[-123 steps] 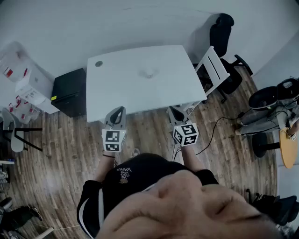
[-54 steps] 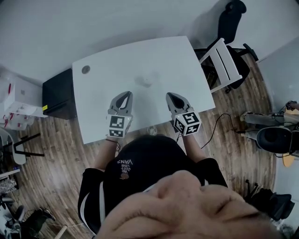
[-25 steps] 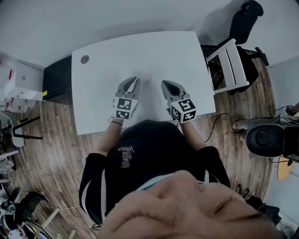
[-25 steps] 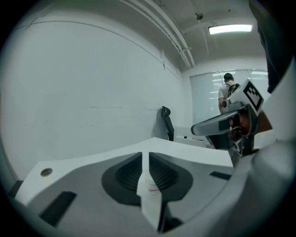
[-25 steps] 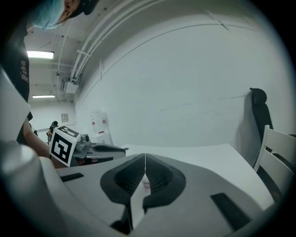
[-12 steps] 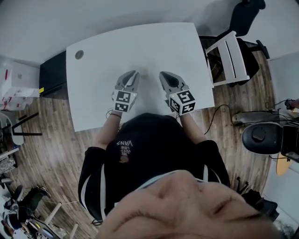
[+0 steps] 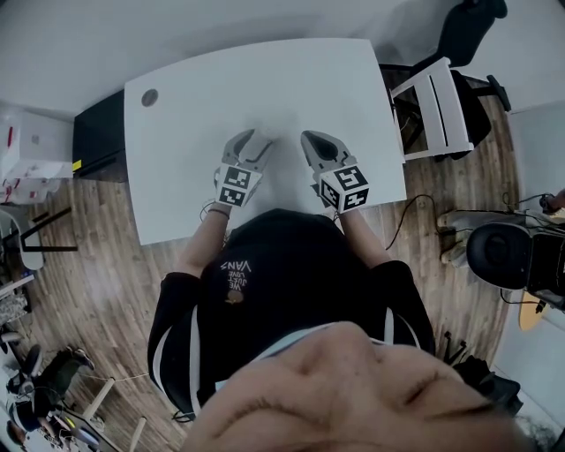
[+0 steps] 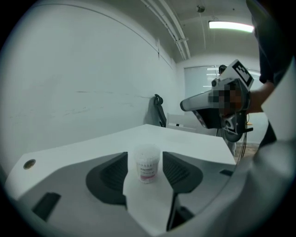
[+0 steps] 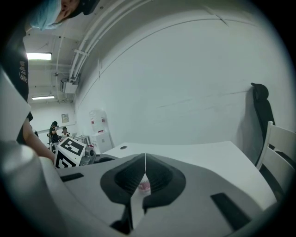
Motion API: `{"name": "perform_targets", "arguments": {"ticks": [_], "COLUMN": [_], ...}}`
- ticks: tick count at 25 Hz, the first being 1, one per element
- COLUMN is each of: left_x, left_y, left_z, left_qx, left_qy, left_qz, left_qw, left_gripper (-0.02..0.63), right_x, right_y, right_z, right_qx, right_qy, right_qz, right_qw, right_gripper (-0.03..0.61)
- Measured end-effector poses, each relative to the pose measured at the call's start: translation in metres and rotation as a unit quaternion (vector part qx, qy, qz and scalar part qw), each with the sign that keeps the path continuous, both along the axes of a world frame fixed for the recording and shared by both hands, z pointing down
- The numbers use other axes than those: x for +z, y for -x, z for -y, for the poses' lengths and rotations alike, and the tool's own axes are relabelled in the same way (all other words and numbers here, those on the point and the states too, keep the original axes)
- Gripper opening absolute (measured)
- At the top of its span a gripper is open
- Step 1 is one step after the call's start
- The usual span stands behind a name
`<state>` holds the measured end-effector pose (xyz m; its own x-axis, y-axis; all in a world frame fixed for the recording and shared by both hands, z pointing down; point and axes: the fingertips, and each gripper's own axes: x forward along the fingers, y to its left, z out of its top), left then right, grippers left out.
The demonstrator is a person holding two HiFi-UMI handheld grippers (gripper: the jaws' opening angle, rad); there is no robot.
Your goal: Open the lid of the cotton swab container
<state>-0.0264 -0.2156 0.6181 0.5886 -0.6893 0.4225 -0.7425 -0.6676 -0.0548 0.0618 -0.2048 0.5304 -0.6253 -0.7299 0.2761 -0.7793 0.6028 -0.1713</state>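
Our left gripper point(image 7: 252, 146), jaws just swung wide and empty, lines up on the untouched cotton swab container point(image 8: 147, 164), well in from every table point(image 7: 265, 79) edge, our right gripper point(image 7: 320, 146) pinched shut nearby, so closing off-centre could topple it or clamp its lid point(image 8: 147, 150).

White desk point(image 7: 291, 88) with round grommet point(image 7: 150, 97) at far left corner. Black cabinet point(image 7: 95, 141) beside left edge. At right, white chair point(image 7: 439, 101), black chair point(image 7: 472, 25) behind. Wood floor point(image 7: 88, 282), cable point(image 7: 422, 205) trailing.
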Motion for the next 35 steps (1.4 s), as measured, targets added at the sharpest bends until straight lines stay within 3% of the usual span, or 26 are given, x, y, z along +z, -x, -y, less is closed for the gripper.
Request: {"name": "perform_targets", "arguments": {"ticks": [8,35], "left_x": [0.023,0.059], "left_y": [-0.008,-0.023], "left_z": [0.008,0.025], "left_qx": [0.011,0.012], "left_qy": [0.02,0.05], "left_qz": [0.018,0.071], "left_qw": [0.9996,0.9961], "left_gripper": [0.261,0.27], "right_x": [0.009,0.02], "right_y": [-0.001,-0.009], "right_z": [0.003,0.006], "right_qx": [0.002,0.014], "right_qy": [0.012,0.029], "right_qz": [-0.005,-0.006], "right_qw": [1.0,0.999], "right_gripper": [0.014,0.013]}}
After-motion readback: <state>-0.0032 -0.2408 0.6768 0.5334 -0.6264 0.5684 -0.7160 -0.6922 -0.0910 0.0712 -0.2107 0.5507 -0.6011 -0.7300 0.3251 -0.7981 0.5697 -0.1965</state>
